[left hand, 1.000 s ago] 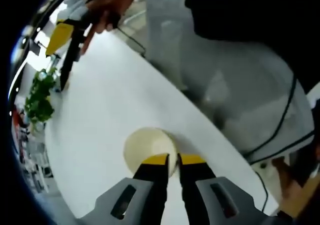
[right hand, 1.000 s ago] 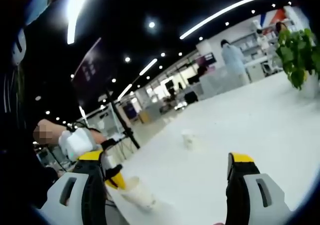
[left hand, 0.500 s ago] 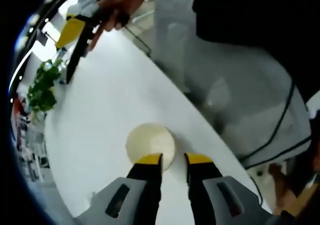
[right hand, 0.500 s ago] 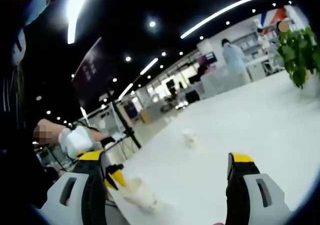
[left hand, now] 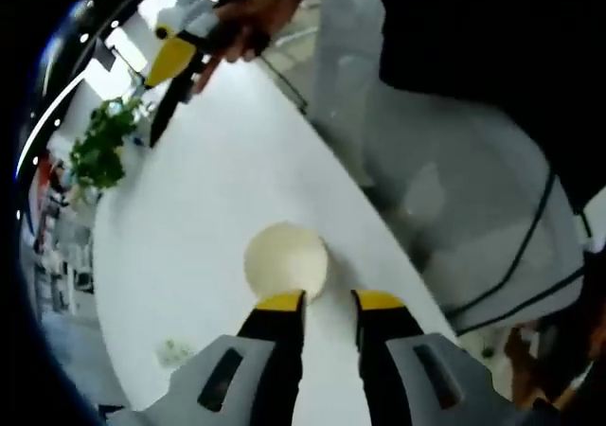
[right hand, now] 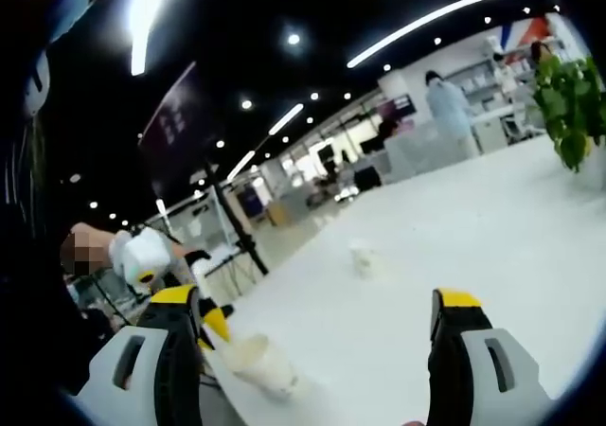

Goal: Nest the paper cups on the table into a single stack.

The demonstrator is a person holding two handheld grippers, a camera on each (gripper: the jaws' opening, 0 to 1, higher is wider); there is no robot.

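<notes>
A cream paper cup (left hand: 285,260) stands mouth-up on the white table (left hand: 189,227), seen from above. My left gripper (left hand: 329,301) hovers just short of its near rim, jaws slightly apart and holding nothing. In the right gripper view the same cup (right hand: 261,363) stands at the table's near-left edge, with the left gripper's yellow tip (right hand: 216,323) beside it. A second small cup (right hand: 362,258) stands farther out on the table. My right gripper (right hand: 319,303) is wide open above the table with nothing between its jaws. It also appears far off as the right gripper (left hand: 175,55), held by a hand.
A potted green plant (left hand: 102,147) stands at the table's far end, plant (right hand: 571,90). The table edge (left hand: 360,199) runs diagonally, with a person's white coat (left hand: 454,170) close beyond it. A small pale object (left hand: 171,352) lies on the table to the left.
The left jaws, nearly closed on the cup's rim a second ago, have parted and drawn back slightly; the cup stands free. The right gripper stays wide open.
</notes>
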